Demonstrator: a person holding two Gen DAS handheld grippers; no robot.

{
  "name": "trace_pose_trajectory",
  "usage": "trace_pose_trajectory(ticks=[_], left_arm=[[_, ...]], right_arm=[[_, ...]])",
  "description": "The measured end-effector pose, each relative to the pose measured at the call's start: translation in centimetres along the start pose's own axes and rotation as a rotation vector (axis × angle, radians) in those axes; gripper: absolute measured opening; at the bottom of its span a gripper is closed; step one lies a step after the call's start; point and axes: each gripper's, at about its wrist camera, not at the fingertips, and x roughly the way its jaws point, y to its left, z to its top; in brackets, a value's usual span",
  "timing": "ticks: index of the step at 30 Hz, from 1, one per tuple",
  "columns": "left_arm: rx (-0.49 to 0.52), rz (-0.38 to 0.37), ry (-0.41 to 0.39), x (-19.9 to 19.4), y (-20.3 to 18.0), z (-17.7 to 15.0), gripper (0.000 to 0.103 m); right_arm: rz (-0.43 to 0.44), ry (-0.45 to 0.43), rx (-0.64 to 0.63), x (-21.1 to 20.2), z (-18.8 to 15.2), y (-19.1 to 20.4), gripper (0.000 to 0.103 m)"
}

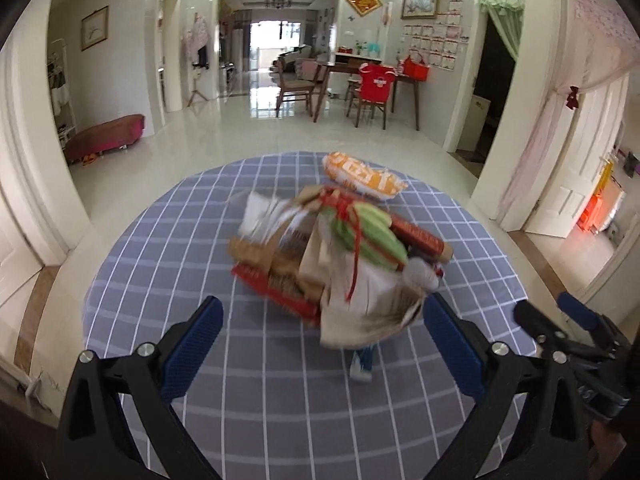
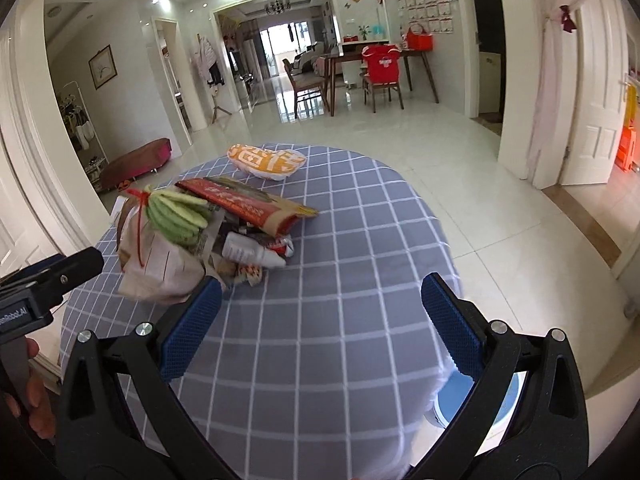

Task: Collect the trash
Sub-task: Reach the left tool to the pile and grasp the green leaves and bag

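Observation:
A pile of trash (image 1: pixel 332 252) lies on the round table with a grey-blue checked cloth (image 1: pixel 168 240): brown paper bags, a long red wrapper (image 2: pixel 240 204), a green striped piece tied with red ribbon (image 2: pixel 176 216) and a small white bottle (image 2: pixel 248 254). It looks blurred in the left wrist view. Behind it sits an orange and white bag (image 1: pixel 362 176) (image 2: pixel 266 160). My left gripper (image 1: pixel 322 312) is open, its fingers flanking the near edge of the pile. My right gripper (image 2: pixel 322 284) is open over bare cloth, with the pile (image 2: pixel 192 232) just beyond its left finger.
A small blue and white scrap (image 1: pixel 362 364) lies on the cloth near the pile. A blue round bin (image 2: pixel 480 400) stands on the floor beside the table's right edge. A hand (image 2: pixel 36 412) holds the left tool. Tiled floor surrounds the table; dining chairs stand far back.

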Motion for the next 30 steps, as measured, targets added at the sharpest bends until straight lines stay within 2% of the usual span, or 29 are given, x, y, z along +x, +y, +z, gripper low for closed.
trace_pose_trajectory(ticks=[5,6,7,10,11,12,14,15,19,23,27,28,29,30], left_arm=[[0.116,-0.021,0.016,2.5,-1.6,2.5,0.075],[0.148,-0.011,0.022,3.2,-2.1,3.1,0.072],[0.166,-0.004,0.029,3.7,-2.4,3.5,0.066],[0.213,-0.007,0.042,5.0,-3.3,4.5,0.060],[0.239,0.007,0.045,5.6,-3.6,4.7,0.045],[0.246,0.015,0.052,6.0,-3.5,4.8,0.035],[0.216,-0.024,0.071,6.6,-2.9,5.0,0.006],[0.195,-0.050,0.073,6.6,-2.4,4.9,0.003],[0.142,-0.069,0.020,5.7,-0.4,5.3,0.002],[0.098,-0.081,-0.019,4.4,0.7,5.7,0.002],[0.104,-0.086,0.025,5.0,0.6,5.7,0.005],[0.105,-0.091,0.029,5.2,0.5,5.7,0.017],[0.110,-0.086,0.029,5.3,0.3,5.6,0.048],[0.119,-0.067,0.013,5.2,0.0,5.6,0.064]], right_arm=[[-0.009,-0.001,-0.001,2.0,1.9,0.0,0.098],[-0.013,-0.002,0.002,2.5,2.3,-0.2,0.098],[-0.015,-0.003,0.006,2.9,2.6,-0.3,0.098],[-0.004,0.006,0.009,4.3,3.5,-0.5,0.098],[-0.003,0.010,0.007,4.7,3.7,-0.5,0.098],[0.000,0.017,0.005,5.3,3.9,-0.5,0.098],[0.017,0.031,0.002,6.2,4.2,-0.4,0.098],[0.031,0.045,-0.003,6.9,4.4,-0.3,0.098],[0.056,0.082,-0.074,8.9,4.8,1.0,0.098],[0.038,0.124,-0.197,10.8,5.2,3.2,0.098],[0.015,0.161,-0.318,12.5,5.3,5.2,0.097],[0.025,0.165,-0.335,12.8,5.4,5.5,0.097],[0.034,0.164,-0.345,12.9,5.4,5.8,0.094],[0.039,0.166,-0.354,13.1,5.4,5.9,0.089]])
